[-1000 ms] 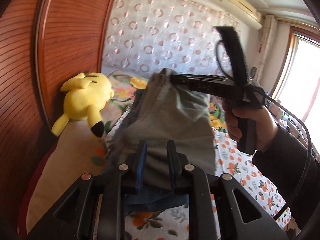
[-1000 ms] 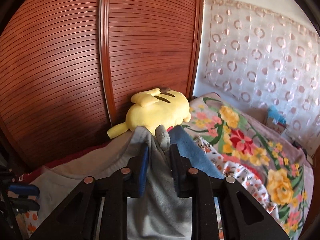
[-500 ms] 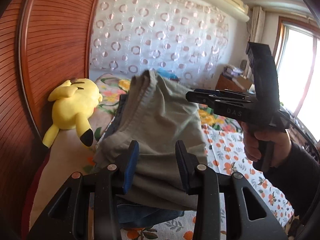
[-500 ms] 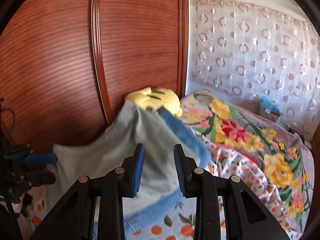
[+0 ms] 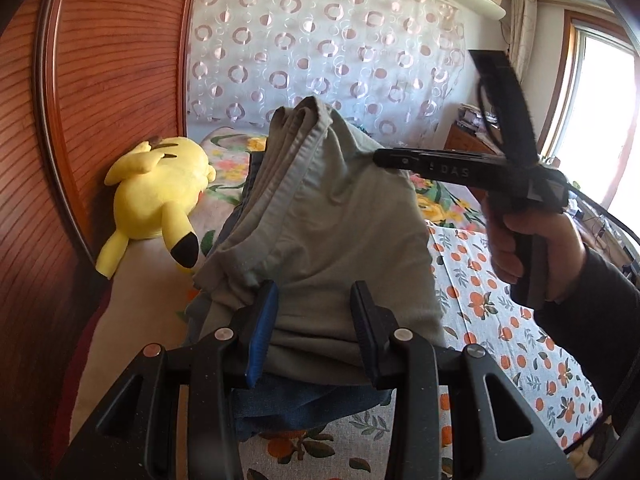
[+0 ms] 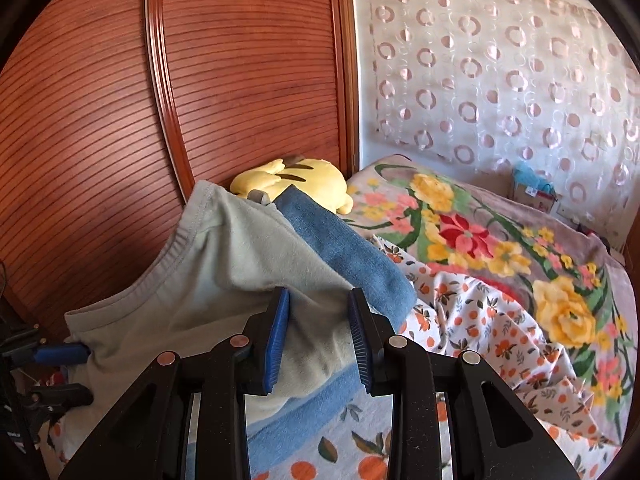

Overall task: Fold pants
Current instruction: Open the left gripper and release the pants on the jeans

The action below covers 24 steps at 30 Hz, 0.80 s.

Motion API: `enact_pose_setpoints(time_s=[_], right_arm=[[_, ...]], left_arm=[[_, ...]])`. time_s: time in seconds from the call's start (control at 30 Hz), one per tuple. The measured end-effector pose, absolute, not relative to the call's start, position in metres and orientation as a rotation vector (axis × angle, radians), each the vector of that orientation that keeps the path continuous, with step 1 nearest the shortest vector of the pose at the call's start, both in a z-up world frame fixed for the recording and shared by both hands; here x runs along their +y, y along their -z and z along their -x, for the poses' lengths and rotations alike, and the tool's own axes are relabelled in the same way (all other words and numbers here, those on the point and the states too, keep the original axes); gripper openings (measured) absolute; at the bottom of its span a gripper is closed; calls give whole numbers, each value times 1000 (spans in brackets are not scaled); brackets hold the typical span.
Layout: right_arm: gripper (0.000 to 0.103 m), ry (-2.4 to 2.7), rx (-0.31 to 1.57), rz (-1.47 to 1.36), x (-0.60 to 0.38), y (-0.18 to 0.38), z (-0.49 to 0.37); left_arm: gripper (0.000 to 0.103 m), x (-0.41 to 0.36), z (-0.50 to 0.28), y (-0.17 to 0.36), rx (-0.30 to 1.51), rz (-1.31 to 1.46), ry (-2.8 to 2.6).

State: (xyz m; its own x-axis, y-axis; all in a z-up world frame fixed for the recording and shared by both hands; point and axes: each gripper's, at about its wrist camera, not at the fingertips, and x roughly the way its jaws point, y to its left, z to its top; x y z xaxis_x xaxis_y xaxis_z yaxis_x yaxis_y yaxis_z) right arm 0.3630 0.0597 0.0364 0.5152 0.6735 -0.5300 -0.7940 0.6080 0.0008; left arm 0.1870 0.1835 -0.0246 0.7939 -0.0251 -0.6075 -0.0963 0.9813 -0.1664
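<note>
- Reddish slatted wooden door (image 5: 120, 60) at far left, with a yellow plush toy (image 5: 156, 192) lying at its foot, clear of the work.
- Just right of the toy, in the middle of the left wrist view: grey-green soft cotton pants (image 5: 340, 220), already doubled into several layers, resting on a blue denim garment (image 5: 304, 404) spread over the white bedsheet with orange fruit print (image 5: 500, 320).
- Long axis of the pants: straight away from the left gripper (image 5: 314, 288), from the near end at its fingers to the stitched edge at the far end.
- Left gripper at the near end; jaws have just been opening and now stand fairly wide, the cloth lying between them and filling the gap. Seen from the right wrist view, the two fingers plainly apart, so judged released rather than pinching.
- Further right: right gripper (image 5: 378, 157), carried by a person's hand (image 5: 532, 252), tip against the far right edge of the pants, where the cloth puckers toward it.
- Right jaws narrower than the left, cloth between the pads; pressing or merely straddling, cannot tell.
- Judged relation for the coming move: left nearer the near end, right nearer the far end, one at each end of the long axis. Likely next fold therefore end to end, along that axis.
- Risk, as a judgement: layers sliding on the denim beneath if dragged instead of lifted.
</note>
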Motion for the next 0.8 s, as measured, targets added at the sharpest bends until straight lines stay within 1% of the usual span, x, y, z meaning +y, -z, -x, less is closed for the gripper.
enact_pose_setpoints(time_s=[0.23,0.37,0.4,0.53,0.57,0.63,0.67,0.8], right_arm=[[31,-849,507,218,11,-38,-324],[31,-817,499,194,-27,-39,-288],[31,-805,498,189,-38,-39,-279],[32,-756,502,172,-75,-37,-244],[32,-741,503,172,-83,-37,-235],[32,-705,499,163,-101,-36,-215],[33,-693,500,157,-106,-36,-205],[36,-636,509,137,-132,-32,-174]], left_arm=[[40,159,-177,5,624,147,-30],[42,140,-175,-2,612,124,-4],[51,134,-175,-2,610,121,10],[54,109,-175,-4,603,100,48],[57,101,-174,-4,601,90,57],[75,88,-172,-4,589,81,76],[78,84,-172,-4,584,78,83],[82,63,-172,-2,596,71,117]])
